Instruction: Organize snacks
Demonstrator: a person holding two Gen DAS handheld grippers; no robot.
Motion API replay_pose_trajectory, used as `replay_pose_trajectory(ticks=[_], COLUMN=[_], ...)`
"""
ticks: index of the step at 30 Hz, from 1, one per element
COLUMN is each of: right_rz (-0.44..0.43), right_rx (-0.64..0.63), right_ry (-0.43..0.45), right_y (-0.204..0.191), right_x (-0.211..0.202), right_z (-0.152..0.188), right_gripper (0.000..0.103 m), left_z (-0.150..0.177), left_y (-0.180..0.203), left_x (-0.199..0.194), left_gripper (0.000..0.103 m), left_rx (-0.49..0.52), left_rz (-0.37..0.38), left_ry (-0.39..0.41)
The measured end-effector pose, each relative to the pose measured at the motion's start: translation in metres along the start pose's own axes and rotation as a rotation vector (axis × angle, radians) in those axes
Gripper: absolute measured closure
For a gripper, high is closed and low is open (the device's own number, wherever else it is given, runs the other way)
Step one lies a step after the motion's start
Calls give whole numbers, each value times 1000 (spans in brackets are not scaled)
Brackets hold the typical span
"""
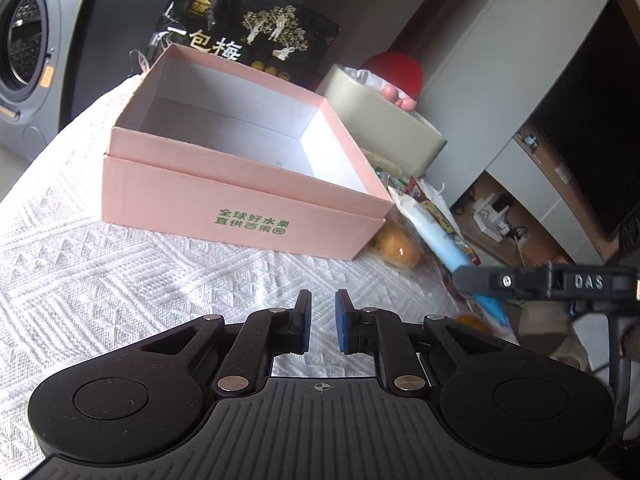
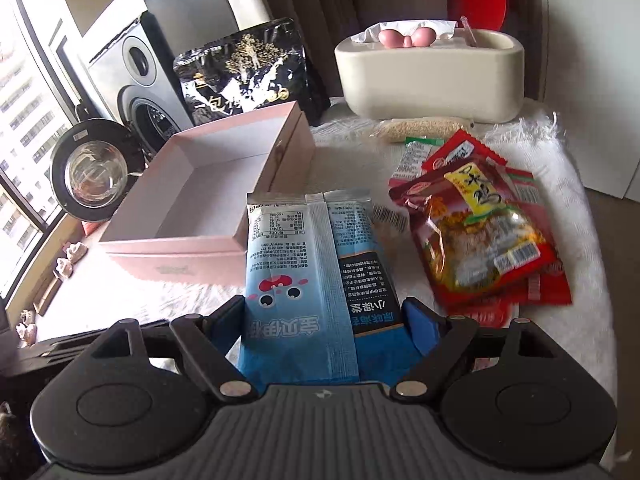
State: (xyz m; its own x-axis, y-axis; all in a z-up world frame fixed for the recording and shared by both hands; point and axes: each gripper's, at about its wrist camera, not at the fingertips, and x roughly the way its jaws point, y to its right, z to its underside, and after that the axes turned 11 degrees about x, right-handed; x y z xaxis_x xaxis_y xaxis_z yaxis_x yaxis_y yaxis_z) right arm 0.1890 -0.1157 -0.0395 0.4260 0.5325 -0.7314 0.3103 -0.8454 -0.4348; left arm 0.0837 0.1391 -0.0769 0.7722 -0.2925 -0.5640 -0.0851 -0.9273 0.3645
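Observation:
An open pink box (image 1: pixel 240 204) stands empty on a white knitted cloth (image 1: pixel 100 280). My left gripper (image 1: pixel 323 300) hovers over the cloth just in front of it, shut, with nothing between its pads. In the right wrist view my right gripper (image 2: pixel 324 316) is shut on a light-blue snack packet (image 2: pixel 296 264), one pad against each long edge. The packet points toward the near right corner of the pink box (image 2: pixel 180 248). Red snack packets (image 2: pixel 480 232) lie in a pile to the right. In the left wrist view the same blue packet (image 1: pixel 440 240) lies right of the box, with a right gripper finger (image 1: pixel 480 280) on it.
A black snack bag (image 2: pixel 244 68) stands behind the box, a cream tissue holder (image 2: pixel 428 76) at the back right. An orange fruit (image 1: pixel 396 248) lies by the box's right corner. A glass (image 2: pixel 92 176) sits left of the box. A washing machine (image 1: pixel 24 40) is beyond the table's left edge.

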Motion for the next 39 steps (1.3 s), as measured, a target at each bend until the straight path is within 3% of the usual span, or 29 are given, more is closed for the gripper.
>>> replay_pose_trajectory(ticks=[6, 8, 11, 14, 19, 22, 28, 31, 34, 39], right_rz=[-191, -193, -134, -22, 134, 189, 163, 125, 144, 153], right_rx=[-14, -57, -150, -214, -153, -43, 140, 151, 123, 123], right_ry=[-115, -111, -8, 108, 211, 239, 255, 279, 291, 308], right_y=[-32, -43, -49, -41, 0, 29, 70, 75, 71, 69], right_x=[4, 5, -10, -29, -45, -45, -47, -49, -46, -45], right_z=[53, 64, 71, 76, 85, 94, 106, 113, 115, 114], right_gripper=[17, 15, 11, 8, 7, 6, 3, 0, 0, 0], left_z=[3, 4, 3, 6, 16, 11, -17, -21, -7, 31], left_y=[0, -4, -13, -21, -11, -3, 34, 59, 87, 124], left_x=[-20, -31, -46, -51, -22, -1, 34, 23, 13, 13], left_gripper=[88, 88, 88, 88, 88, 87, 87, 87, 87, 86], left_rx=[-31, -47, -75, -140, -135, -131, 60, 198, 332, 517], left_rz=[-31, -74, -160, -166, -136, -117, -99, -166, -190, -112], left_ry=[21, 30, 38, 8, -100, -94, -82, -25, -39, -139])
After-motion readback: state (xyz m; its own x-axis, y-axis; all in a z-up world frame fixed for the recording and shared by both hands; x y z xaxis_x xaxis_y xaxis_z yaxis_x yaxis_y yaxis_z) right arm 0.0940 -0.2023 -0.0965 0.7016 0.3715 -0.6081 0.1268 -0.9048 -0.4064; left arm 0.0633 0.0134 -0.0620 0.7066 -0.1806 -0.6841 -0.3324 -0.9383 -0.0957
